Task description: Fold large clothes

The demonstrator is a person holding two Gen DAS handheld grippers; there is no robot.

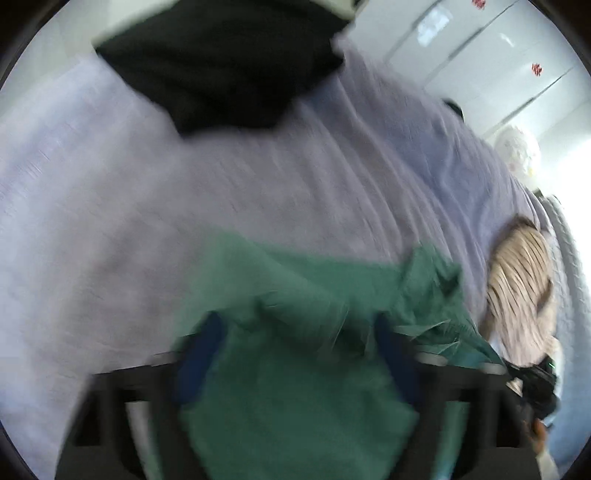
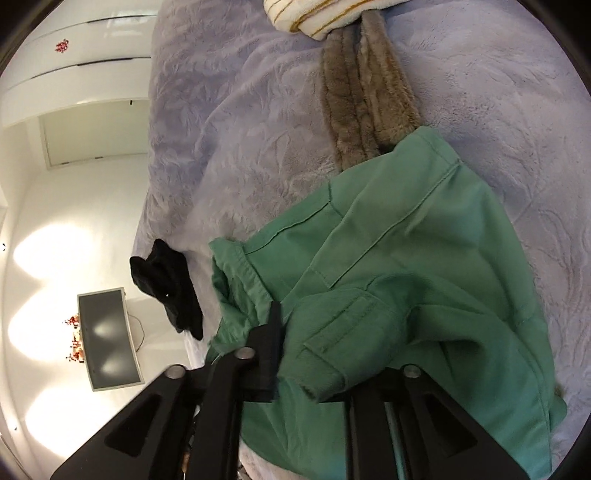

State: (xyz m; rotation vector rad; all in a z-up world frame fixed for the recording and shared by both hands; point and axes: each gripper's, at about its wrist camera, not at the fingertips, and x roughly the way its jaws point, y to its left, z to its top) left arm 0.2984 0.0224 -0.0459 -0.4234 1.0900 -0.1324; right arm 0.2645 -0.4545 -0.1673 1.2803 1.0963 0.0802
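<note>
A green garment [image 2: 399, 258] with a pocket flap and an elastic hem lies partly folded on a lilac bedspread [image 2: 236, 122]. In the blurred left wrist view the same green garment [image 1: 295, 332] lies between and over the blue-padded fingers [image 1: 201, 354] of my left gripper [image 1: 295, 350], whose jaws stand wide apart. My right gripper [image 2: 325, 362] is over the garment; its left finger [image 2: 269, 350] shows, and the cloth covers the right one, so its grip is unclear.
A black garment [image 1: 221, 62] lies further on the bed, also in the right wrist view [image 2: 170, 291]. A brown furry piece [image 2: 365, 103] and a striped cream cloth [image 2: 325, 14] lie nearby. A striped beige item [image 1: 517, 288] sits at the bed edge. White wardrobe doors [image 1: 498, 44] stand beyond.
</note>
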